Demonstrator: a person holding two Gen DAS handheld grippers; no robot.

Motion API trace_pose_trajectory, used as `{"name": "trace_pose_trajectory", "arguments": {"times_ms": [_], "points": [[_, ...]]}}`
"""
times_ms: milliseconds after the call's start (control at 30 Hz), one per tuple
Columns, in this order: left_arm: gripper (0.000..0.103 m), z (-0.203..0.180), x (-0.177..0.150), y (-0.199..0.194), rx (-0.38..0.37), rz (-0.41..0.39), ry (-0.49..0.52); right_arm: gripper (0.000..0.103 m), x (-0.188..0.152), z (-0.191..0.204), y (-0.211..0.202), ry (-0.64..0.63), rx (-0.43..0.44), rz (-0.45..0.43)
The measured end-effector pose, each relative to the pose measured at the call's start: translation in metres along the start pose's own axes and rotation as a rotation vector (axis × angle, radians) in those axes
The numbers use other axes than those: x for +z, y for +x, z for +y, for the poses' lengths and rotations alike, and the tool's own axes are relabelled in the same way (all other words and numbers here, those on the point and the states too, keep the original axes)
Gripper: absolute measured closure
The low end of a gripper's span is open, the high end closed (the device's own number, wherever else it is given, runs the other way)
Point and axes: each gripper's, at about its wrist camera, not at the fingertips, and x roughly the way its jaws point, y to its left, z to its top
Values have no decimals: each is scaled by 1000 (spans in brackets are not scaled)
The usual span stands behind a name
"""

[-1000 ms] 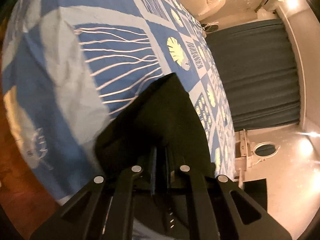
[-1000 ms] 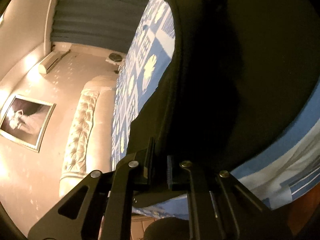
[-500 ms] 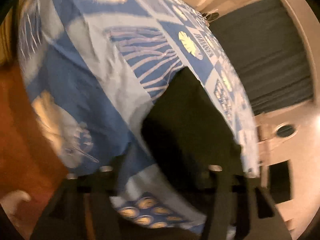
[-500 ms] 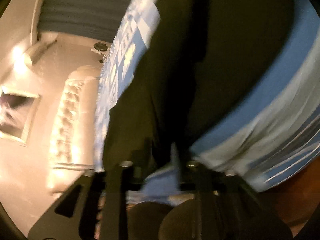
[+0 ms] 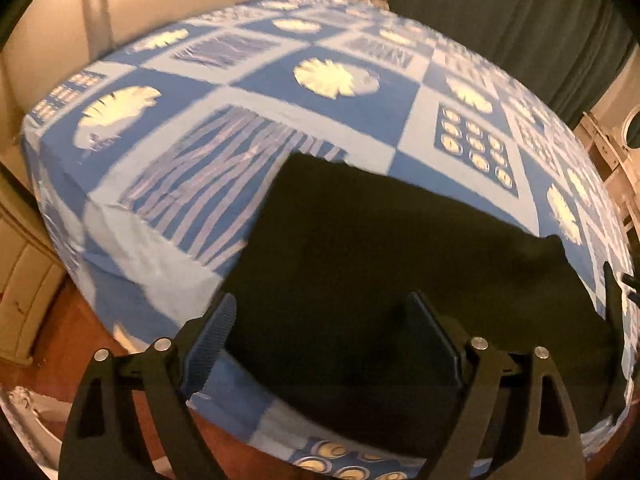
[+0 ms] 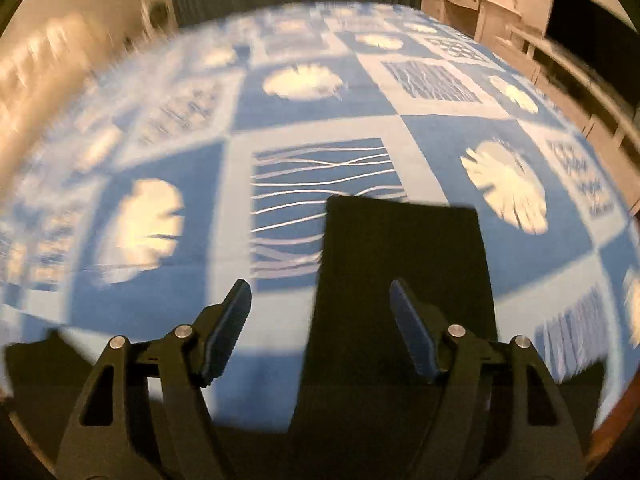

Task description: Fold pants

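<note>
Left wrist view: the left gripper hovered with jaws spread and empty above the pants, which lay flat as a dark folded panel near the bed edge.

Right wrist view: the right gripper likewise had jaws spread, holding nothing; the pants lay as a narrow strip reaching away. A fold appeared just laid down. The next move would likely call for regrasping an end to fold lengthwise.

Plain black pants lie on a bedspread of blue and pale-blue squares with cream shells, white wavy lines and ringed discs. At twelve o'clock hangs a dark green curtain; the floor at seven o'clock is reddish-brown.
</note>
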Motion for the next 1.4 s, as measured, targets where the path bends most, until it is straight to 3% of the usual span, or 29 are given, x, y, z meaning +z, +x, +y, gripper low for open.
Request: {"name": "trace_pose_trajectory", "arguments": {"times_ms": [133, 233, 300, 333, 467, 600, 700, 800, 900, 967, 1033, 1067, 1100, 1167, 1233, 1300, 1400], "points": [[16, -6, -8, 11, 37, -5, 15, 33, 12, 11, 47, -50, -100, 84], [14, -8, -10, 9, 39, -16, 14, 61, 12, -4, 50, -10, -71, 86], [14, -8, -10, 9, 39, -16, 12, 93, 8, -22, 39, 22, -4, 61], [14, -8, -10, 9, 41, -15, 11, 94, 5, -30, 30, 32, 15, 44], [14, -8, -10, 7, 47, -14, -3, 95, -24, -82, -36, 112, 137, -114], [14, -10, -12, 5, 48, -5, -14, 95, -77, -144, -102, 198, 235, -251], [14, -13, -13, 3, 48, 6, -23, 95, -123, -194, -130, 271, 233, -295], [14, -17, -15, 1, 56, 9, -30, 95, -166, -244, -134, 371, 226, -268], [14, -22, -18, 0, 62, 10, -33, 95, -200, -280, -117, 476, 255, -187], [14, -25, -21, -1, 69, 11, -26, 95, -221, -297, -97, 551, 299, -124], [14, -27, -23, -2, 78, 13, -15, 93, -235, -308, -78, 628, 398, -56], [14, -28, -24, -2, 78, 15, -12, 88, -241, -314, -79, 665, 420, -68], [14, -29, -25, -3, 77, 19, -10, 74, -246, -323, -82, 718, 427, -90], [14, -29, -28, -5, 58, 32, -12, 65, -259, -341, -89, 822, 428, -136], [14, -27, -30, -6, 41, 43, -24, 65, -272, -359, -93, 915, 406, -160], [14, -26, -31, -5, 37, 45, -35, 65, -282, -372, -85, 978, 438, -130], [14, -27, -31, -5, 41, 49, -32, 65, -284, -367, -73, 963, 505, -89]]}}
